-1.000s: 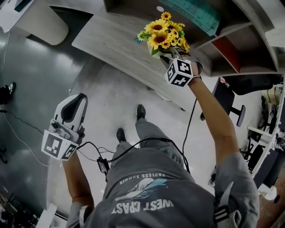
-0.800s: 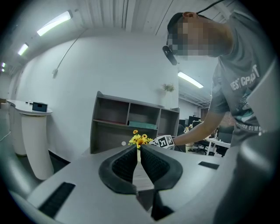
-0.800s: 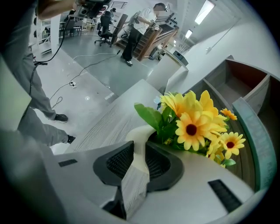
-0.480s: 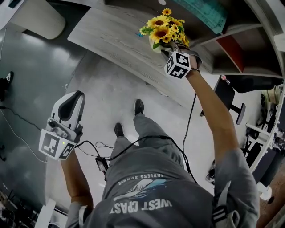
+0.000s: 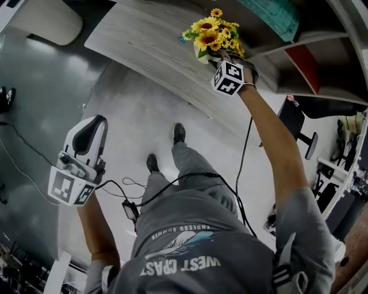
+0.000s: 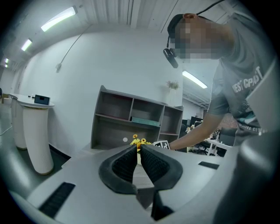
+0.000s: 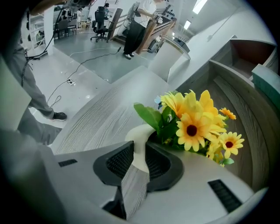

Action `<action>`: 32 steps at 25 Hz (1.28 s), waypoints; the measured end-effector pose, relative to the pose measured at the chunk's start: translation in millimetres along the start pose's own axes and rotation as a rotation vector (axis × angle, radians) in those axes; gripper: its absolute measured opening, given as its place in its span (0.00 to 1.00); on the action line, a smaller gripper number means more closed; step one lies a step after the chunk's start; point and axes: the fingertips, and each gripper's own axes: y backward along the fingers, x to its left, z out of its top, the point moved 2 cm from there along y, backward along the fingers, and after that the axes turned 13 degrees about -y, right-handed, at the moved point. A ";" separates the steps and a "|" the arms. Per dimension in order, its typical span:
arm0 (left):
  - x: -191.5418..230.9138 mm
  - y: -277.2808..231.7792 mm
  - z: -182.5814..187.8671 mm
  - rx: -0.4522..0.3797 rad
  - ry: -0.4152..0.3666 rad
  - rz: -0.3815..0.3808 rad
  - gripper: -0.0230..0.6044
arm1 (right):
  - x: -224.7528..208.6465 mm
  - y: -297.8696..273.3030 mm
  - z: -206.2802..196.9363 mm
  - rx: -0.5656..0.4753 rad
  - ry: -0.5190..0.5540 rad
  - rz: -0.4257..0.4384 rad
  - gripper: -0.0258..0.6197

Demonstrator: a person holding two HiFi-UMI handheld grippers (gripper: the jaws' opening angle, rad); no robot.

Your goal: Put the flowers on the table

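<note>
**Sunflower pot held at the counter, right claw pinching its rim**

Right claw (image 7: 140, 146): pinches the rim of a white pot (image 7: 136, 133) between its two ribbed pads. The rim's edge sits in the gap and the pads press on it from both sides. The pot carries a bunch of yellow artificial sunflowers (image 7: 192, 127) with green leaves, leaning away from the claw to the right.

Head view: the right arm is stretched forward. The right claw (image 5: 220, 58) holds the sunflowers (image 5: 211, 34) above the far part of the grey wood-grain counter (image 5: 141, 43), close to the shelf unit (image 5: 299, 69) behind it. Whether the pot's base touches the counter cannot be told from any view. A teal box (image 5: 267, 17) lies on a shelf just beyond the flowers.

Left claw (image 6: 139, 154): pads pressed together, nothing between them. In the head view the left claw (image 5: 89, 135) hangs low at the person's left side over the grey floor (image 5: 138, 120), well apart from the counter. Its own view looks across at the shelf unit (image 6: 131, 118), with the sunflowers (image 6: 139, 141) small in the distance.
</note>
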 end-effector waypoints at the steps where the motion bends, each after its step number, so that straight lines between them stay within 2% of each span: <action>1: 0.4 0.1 -1.0 0.003 0.003 0.001 0.10 | 0.3 -2.9 -1.1 0.004 -0.001 0.001 0.20; 32: -1.1 1.4 -9.4 0.012 0.021 0.011 0.10 | 8.7 -38.8 -12.8 0.068 0.036 -0.003 0.20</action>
